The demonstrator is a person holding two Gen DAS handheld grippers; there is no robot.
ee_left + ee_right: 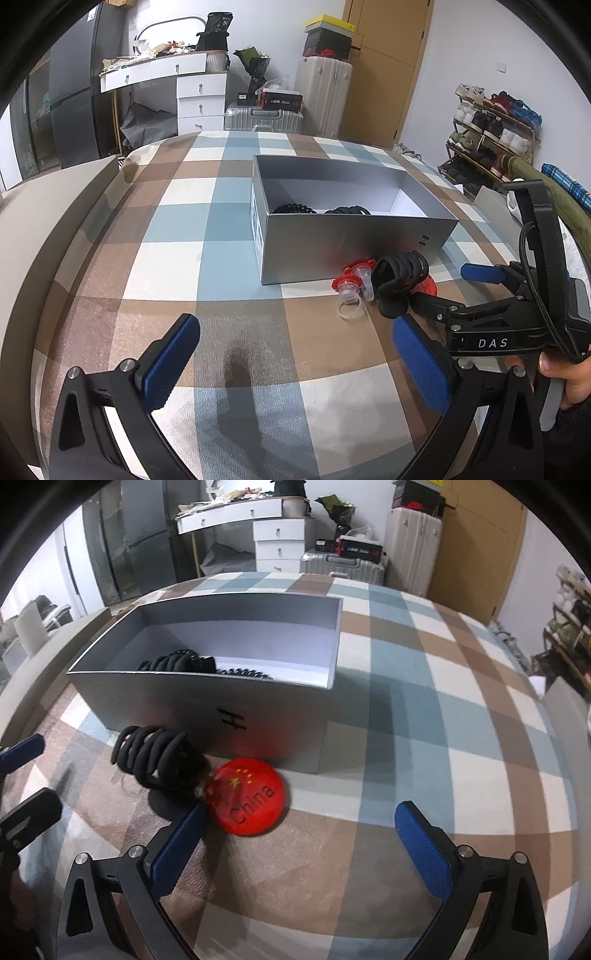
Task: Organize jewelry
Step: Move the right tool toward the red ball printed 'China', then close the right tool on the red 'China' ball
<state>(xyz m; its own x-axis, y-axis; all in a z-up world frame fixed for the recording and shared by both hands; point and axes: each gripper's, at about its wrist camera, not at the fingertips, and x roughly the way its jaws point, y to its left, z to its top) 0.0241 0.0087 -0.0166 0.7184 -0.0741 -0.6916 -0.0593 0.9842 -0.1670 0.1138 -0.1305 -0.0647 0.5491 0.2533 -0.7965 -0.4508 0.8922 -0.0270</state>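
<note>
The jewelry lies partly in the grey box [354,251] and partly outside, on the checked cloth [184,229]. I see my left gripper [299,354] with its two blue pads wide apart and nothing between them; it hovers over the cloth, and the box stands ahead of it, a little to the right. Inside the box, close to the near wall, there are a black coil bracelet [294,209] and a black claw clip [347,211] next to each other.

My right gripper [299,834] is also open and holds nothing. Just ahead of its left finger [177,843] lies a red round badge [248,796] with the word "China", and this badge touches the tip of that finger, or nearly so; I cannot tell which. Left of the badge and touching it is a second black claw clip [157,758], close to the front wall of the box. From the left wrist view I see also a red flower ring [349,282] with a clear band beside this clip, ahead and right of my left gripper.
</note>
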